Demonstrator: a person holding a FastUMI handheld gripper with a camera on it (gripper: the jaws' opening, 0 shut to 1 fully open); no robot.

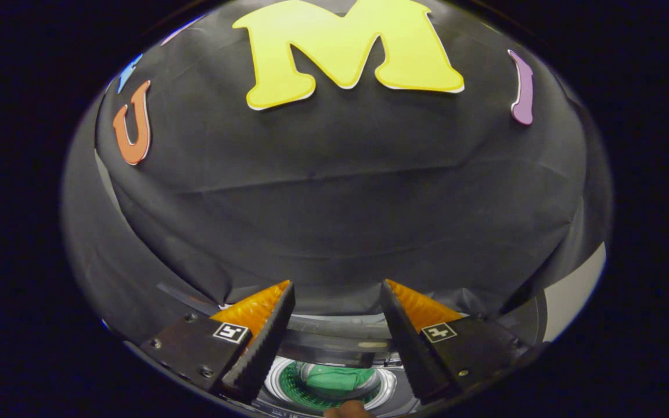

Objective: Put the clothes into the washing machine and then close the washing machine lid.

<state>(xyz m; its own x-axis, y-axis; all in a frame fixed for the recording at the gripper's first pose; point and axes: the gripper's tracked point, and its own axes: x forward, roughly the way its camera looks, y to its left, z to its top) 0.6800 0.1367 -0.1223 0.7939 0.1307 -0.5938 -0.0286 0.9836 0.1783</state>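
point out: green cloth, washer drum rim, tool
green cloth point(330, 378): gripper view, middle of the bundle inside the drum.
washer drum rim point(385, 388): gripper view, bright ring beside the cloth.
tool point(338, 290): gripper view, open gap between fingertips.

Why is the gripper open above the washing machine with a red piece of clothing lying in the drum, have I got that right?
Nearly right, but the clothing is not red. The gripper view shows a green piece of clothing lying in the drum of the washing machine. The rest holds: the gripper is open above the machine, its fingers spread apart with nothing between them.
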